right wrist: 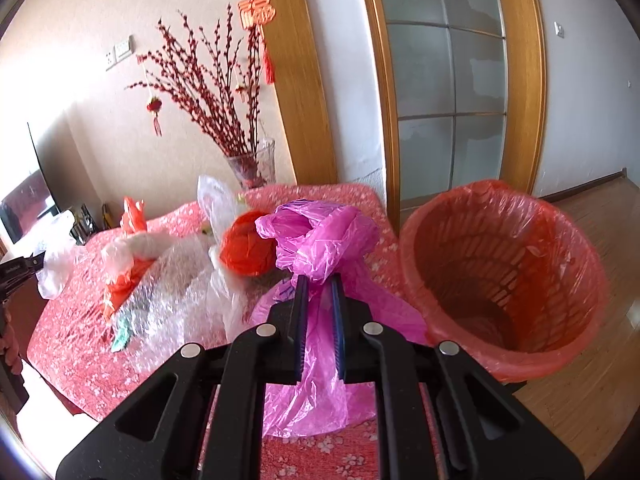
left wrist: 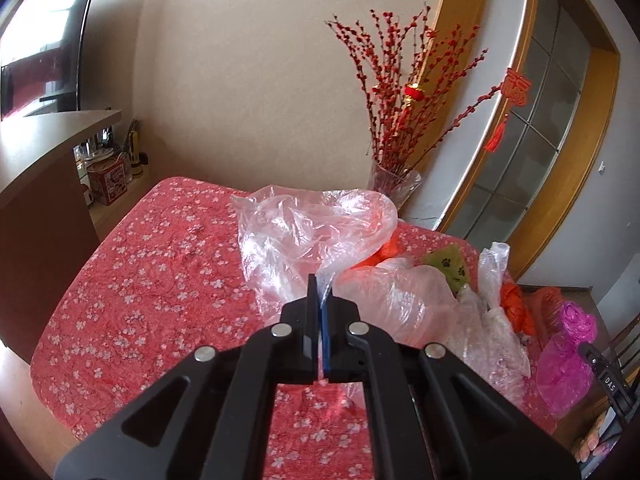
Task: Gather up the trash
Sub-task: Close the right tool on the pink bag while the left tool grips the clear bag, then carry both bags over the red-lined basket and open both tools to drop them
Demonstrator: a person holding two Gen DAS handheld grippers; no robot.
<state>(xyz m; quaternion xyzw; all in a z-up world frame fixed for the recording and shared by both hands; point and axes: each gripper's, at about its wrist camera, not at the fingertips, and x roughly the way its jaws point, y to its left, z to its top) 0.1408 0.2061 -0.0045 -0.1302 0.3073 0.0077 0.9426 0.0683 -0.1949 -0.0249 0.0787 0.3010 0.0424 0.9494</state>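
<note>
Right hand-held gripper (right wrist: 319, 285) clenched on pink bag (right wrist: 320, 240), long axis vertical at frame centre, bin (right wrist: 500, 280) at right. Left hand-held gripper (left wrist: 320, 286) clamped clear bag (left wrist: 304, 236), mid-frame over surface (left wrist: 140, 280).

Legible text: the white letters "DAS" on the black body of the right gripper (left wrist: 610, 384), to the right of the table (left wrist: 120, 280). A red ornament (right wrist: 256, 12) shaped as the Chinese character "福" hangs on the wooden door frame (right wrist: 304, 80) behind the table. Print on the red box (left wrist: 110, 180) left of the table is unreadable.
</note>
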